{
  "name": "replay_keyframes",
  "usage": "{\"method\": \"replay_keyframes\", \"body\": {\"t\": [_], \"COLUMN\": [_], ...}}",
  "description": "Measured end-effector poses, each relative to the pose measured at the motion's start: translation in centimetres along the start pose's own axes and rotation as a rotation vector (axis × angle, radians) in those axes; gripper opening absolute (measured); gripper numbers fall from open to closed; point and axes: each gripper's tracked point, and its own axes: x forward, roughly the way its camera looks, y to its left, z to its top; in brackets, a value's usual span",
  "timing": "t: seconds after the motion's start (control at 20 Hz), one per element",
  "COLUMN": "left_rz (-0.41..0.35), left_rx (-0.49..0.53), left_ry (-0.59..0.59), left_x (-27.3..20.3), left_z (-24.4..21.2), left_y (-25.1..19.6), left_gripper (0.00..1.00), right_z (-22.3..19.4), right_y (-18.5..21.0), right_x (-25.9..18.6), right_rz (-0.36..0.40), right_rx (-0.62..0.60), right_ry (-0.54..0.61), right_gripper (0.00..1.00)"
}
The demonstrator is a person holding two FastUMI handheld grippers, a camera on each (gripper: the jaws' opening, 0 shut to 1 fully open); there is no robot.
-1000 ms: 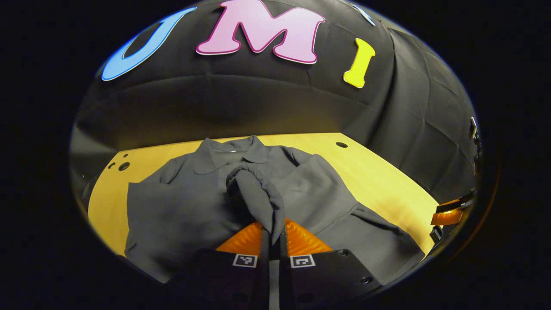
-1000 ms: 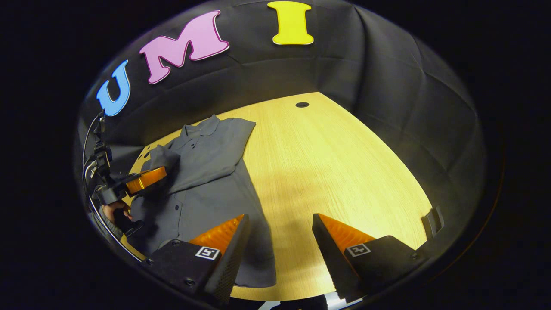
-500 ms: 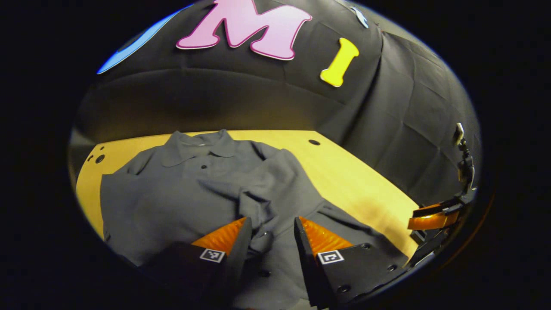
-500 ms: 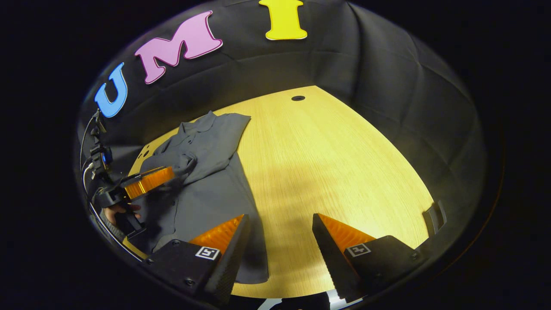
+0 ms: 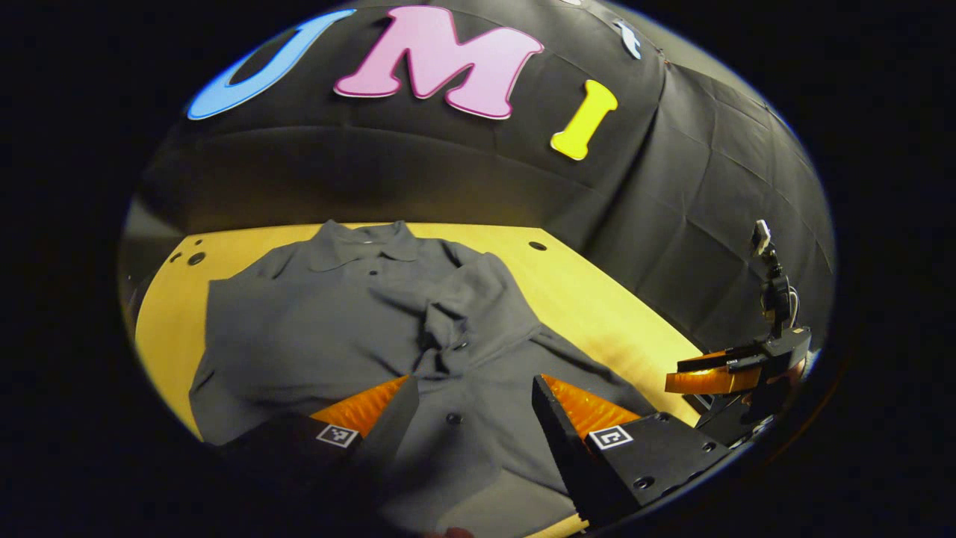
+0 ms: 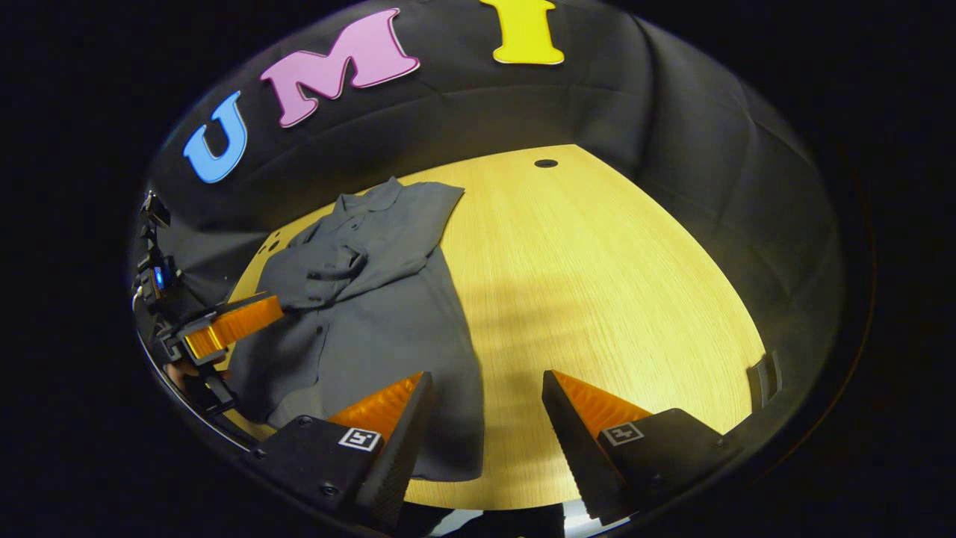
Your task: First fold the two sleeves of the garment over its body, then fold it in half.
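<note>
The wooden table spans the centre and right of the right gripper view, with a round hole near its far edge at the top. The grey shirt lies flat across the centre and lower left of the left gripper view, collar toward the top of the frame; in the right gripper view it sits at centre left. Both sleeves lie folded over the shirt's body, the cuffs bunched at its middle. The left gripper sits at the bottom of its own view, its fingers standing wide apart over the button placket and gripping nothing. The right gripper is likewise spread wide and empty, over the shirt's edge and bare table.
</note>
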Motion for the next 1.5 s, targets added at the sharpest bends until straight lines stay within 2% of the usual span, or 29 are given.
{"method": "replay_keyframes", "body": {"t": [0.35, 0.8, 1.1, 1.3, 1.5], "left_rz": [0.183, 0.432, 0.511, 0.481, 0.504], "left_rx": [-0.086, -0.166, -0.196, -0.228, -0.176], "left_ry": [0.034, 0.093, 0.157, 0.197, 0.243], "left_x": [-8.8, -15.4, -16.8, -16.0, -15.6], "left_z": [-4.3, -9.8, -12.8, -14.5, -15.5], "left_y": [6.9, 16.3, 21.0, 21.0, 21.6], "left_gripper": [0.96, 0.96, 0.96, 0.96, 0.96], "right_z": [-2.0, -3.9, -4.9, -5.3, -6.3], "right_y": [1.7, 3.1, 2.9, 3.4, 3.7], "right_x": [0.3, 1.3, 1.9, 2.3, 2.8], "right_rz": [0.035, 0.037, 0.006, 0.000, -0.026], "right_rx": [-0.023, -0.070, -0.049, -0.062, -0.123], "right_ry": [0.050, 0.104, 0.126, 0.139, 0.171], "right_gripper": [0.91, 0.91, 0.91, 0.91, 0.92]}}
